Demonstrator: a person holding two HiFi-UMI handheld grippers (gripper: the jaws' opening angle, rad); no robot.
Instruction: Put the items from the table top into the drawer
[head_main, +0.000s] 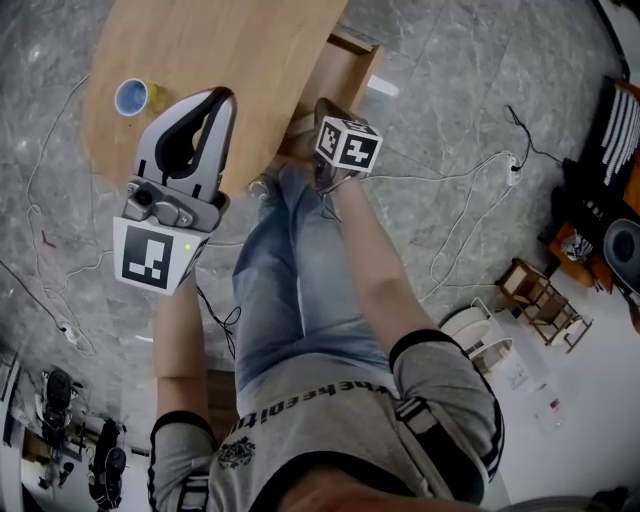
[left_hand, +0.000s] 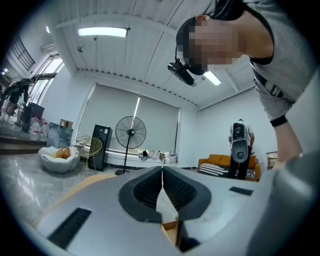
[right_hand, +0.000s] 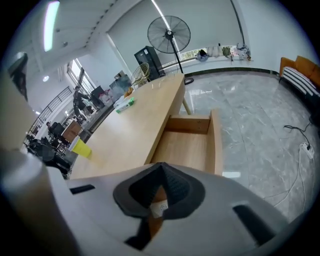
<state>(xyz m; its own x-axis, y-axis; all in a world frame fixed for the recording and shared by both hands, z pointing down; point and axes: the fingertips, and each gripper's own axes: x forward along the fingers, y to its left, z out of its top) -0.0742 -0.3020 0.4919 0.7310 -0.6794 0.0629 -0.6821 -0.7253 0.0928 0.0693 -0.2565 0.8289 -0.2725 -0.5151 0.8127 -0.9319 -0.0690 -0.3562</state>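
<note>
Left hand-held gripper (left_hand: 162, 172) and right hand-held gripper (right_hand: 161, 169) are both closed. Yellow cup (head_main: 133, 97), by the counter (head_main: 230, 50) edge opposite the drawer (right_hand: 192, 147), looks light and thin-walled, so probably pinch its rim.

Two grippers up: left gripper (left_hand: 162, 172), right gripper (right_hand: 161, 170). One table (head_main: 220, 50), one open drawer (right_hand: 216, 145), one yellow cup (head_main: 132, 97) upper left, and what looks like one green-and-white packet (right_hand: 125, 103).

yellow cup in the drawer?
No, the yellow cup stands on the table top, well apart from the open drawer.
</note>
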